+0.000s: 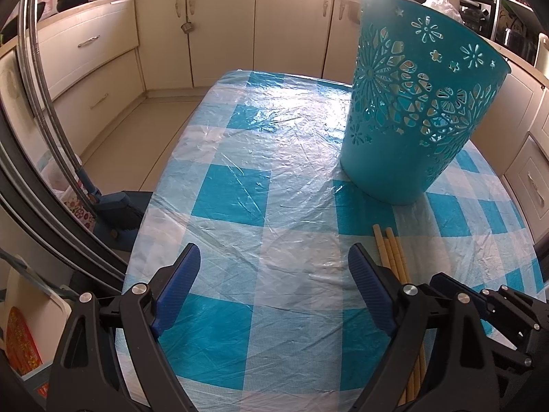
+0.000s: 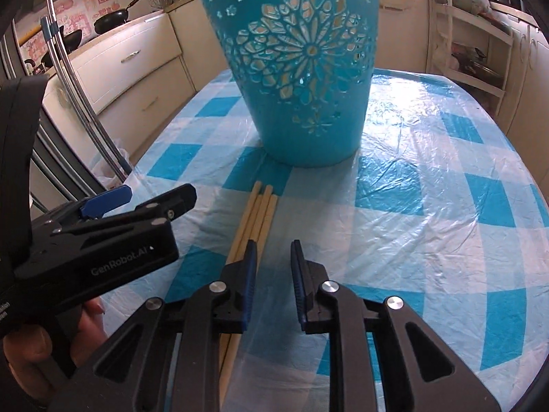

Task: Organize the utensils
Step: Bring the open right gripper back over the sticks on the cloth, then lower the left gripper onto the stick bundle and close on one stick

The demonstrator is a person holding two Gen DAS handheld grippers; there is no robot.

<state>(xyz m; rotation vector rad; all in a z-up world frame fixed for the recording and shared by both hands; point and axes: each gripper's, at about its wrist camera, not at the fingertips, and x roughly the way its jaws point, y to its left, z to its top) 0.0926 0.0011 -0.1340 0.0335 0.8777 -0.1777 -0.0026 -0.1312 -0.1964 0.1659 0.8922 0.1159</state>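
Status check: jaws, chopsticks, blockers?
Left gripper open, empty. Right gripper open, empty, beside chopsticks. Chopsticks flat on table, short of basket. Nothing blocking.

Both wrist cameras sit low over the checked tabletop [image 1: 240, 185], looking forward along their fingers toward its far edge. The left view faces the far left corner; the right faces the blue basket [image 2: 302, 68] closely. Both share the basket and chopsticks [image 2: 257, 213].
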